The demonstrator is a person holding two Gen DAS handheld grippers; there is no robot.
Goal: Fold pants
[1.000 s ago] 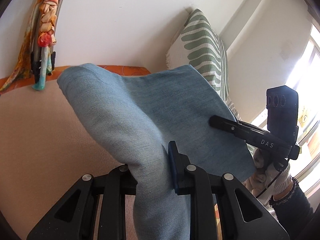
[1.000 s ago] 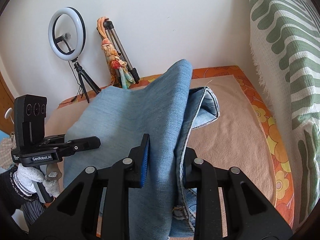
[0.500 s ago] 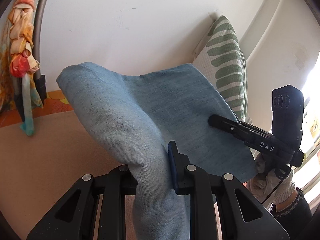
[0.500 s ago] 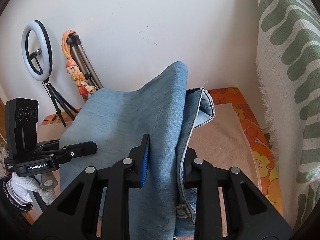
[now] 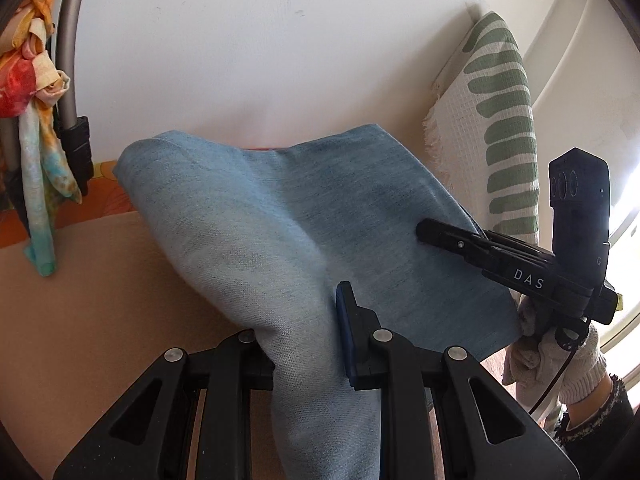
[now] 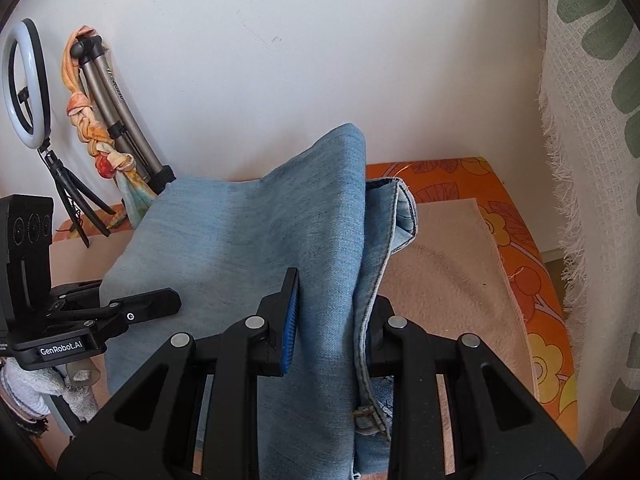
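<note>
Light blue denim pants [image 5: 280, 216] hang folded between my two grippers, lifted above a beige cloth [image 5: 80, 320]. My left gripper [image 5: 304, 320] is shut on one side of the fold; it also shows in the right wrist view [image 6: 160, 304]. My right gripper [image 6: 332, 304] is shut on the other side, where the pants [image 6: 260, 240] drape over it and a hemmed edge [image 6: 400, 216] hangs behind. The right gripper shows in the left wrist view [image 5: 440, 232], its tips on the denim.
An orange flowered sheet [image 6: 532, 292] lies under the beige cloth [image 6: 452, 264]. A white and green curtain [image 6: 592, 160] hangs at right. A tripod with a tied scarf [image 6: 108, 128] and a ring light [image 6: 24, 84] stand against the white wall.
Both grippers have moved with the pants toward the far wall. The wall, tripod and curtain loom larger. Both grips are unchanged.
</note>
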